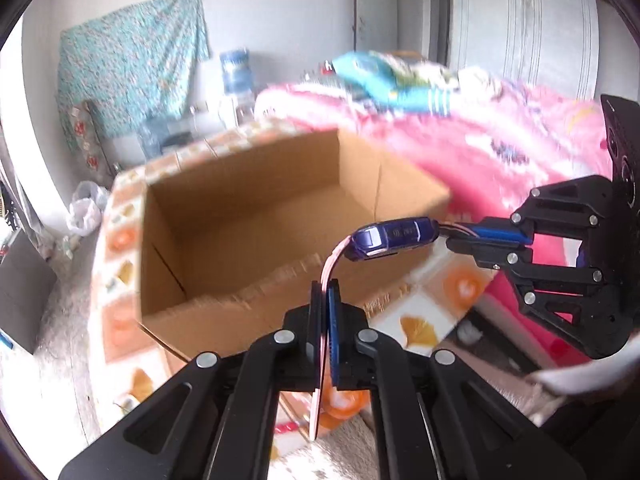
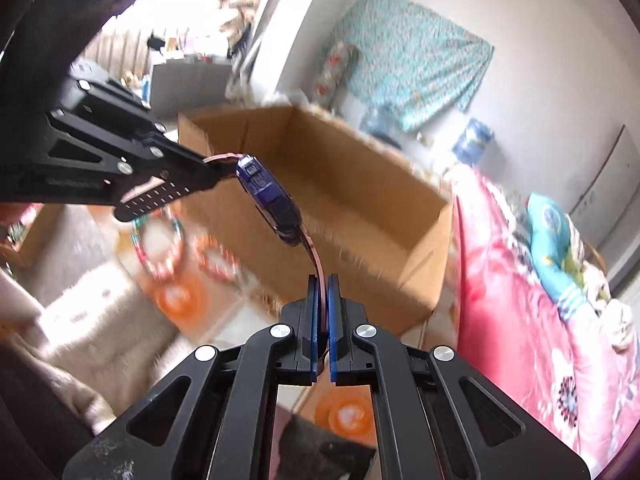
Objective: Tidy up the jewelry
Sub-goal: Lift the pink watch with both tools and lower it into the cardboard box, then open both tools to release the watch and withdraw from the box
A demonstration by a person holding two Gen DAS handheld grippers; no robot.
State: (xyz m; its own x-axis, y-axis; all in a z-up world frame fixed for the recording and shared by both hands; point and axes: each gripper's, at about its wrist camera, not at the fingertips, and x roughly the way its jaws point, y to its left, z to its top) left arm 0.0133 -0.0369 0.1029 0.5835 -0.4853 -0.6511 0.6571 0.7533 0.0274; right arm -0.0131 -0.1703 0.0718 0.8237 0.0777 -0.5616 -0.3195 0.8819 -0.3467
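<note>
A watch with a dark blue case (image 1: 394,238) and a pink strap (image 1: 332,264) hangs in the air in front of an open cardboard box (image 1: 240,184). My left gripper (image 1: 326,288) is shut on one end of the strap. The right gripper (image 1: 452,236) comes in from the right and is shut on the other end. In the right wrist view the watch case (image 2: 268,196) slants between my right gripper (image 2: 323,280), shut on the pink strap (image 2: 316,260), and the left gripper (image 2: 212,164) at the left. The box (image 2: 340,168) looks bare inside.
The box stands on an orange and white patterned surface (image 1: 420,312). Colourful bangles (image 2: 156,248) lie on it beside a beige fluffy cloth (image 2: 100,320). A bed with a pink blanket (image 1: 500,148) is at the right. A teal cloth (image 1: 132,76) hangs on the far wall.
</note>
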